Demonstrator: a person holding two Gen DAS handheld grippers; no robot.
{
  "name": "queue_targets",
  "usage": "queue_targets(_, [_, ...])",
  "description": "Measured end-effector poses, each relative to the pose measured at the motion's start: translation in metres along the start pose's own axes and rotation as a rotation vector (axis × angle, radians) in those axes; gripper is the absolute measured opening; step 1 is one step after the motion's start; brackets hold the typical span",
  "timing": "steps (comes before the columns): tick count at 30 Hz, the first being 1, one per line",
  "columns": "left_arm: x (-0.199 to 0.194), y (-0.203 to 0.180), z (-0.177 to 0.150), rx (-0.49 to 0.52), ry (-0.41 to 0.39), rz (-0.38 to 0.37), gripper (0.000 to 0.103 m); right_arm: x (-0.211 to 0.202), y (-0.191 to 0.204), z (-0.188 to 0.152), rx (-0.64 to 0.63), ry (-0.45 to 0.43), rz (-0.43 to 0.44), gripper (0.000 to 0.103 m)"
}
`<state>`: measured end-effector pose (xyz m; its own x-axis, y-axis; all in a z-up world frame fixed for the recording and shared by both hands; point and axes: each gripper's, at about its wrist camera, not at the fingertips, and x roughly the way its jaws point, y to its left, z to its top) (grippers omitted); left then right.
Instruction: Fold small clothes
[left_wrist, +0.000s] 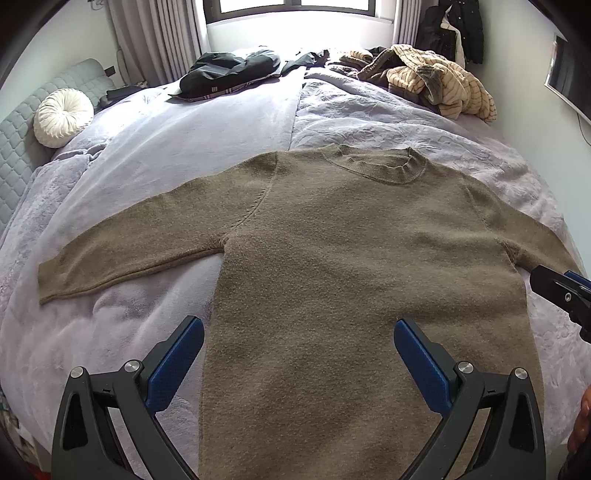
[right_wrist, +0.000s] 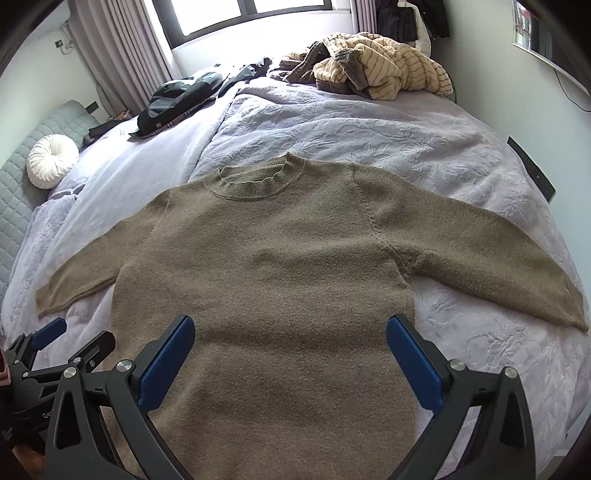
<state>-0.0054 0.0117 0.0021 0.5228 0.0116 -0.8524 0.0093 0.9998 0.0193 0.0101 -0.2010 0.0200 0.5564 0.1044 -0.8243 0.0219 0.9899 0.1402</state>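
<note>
On the black body of the left gripper (right_wrist: 55, 384), where it shows at the lower left of the right wrist view, a few pale letters begin with what looks like "Ge"; the rest is cut off by the right gripper's (right_wrist: 290, 363) own frame in front of it, so the word cannot be read. Below those letters, further faint marks on the same black body are too blurred to make out. Nothing else carries legible text, numbers or signs.

bed (left_wrist: 155, 147) | lilac cover | brown sweater (left_wrist: 332, 258) flat | striped heap (left_wrist: 443, 81), dark clothes (left_wrist: 229, 70), perhaps jackets
</note>
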Motion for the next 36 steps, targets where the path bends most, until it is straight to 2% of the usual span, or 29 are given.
queue_targets(36, [0.0057,-0.0026,-0.0008,-0.006,0.012,0.008,0.103,0.0031,-0.0054,-0.0004,0.011,0.007,-0.012,0.103])
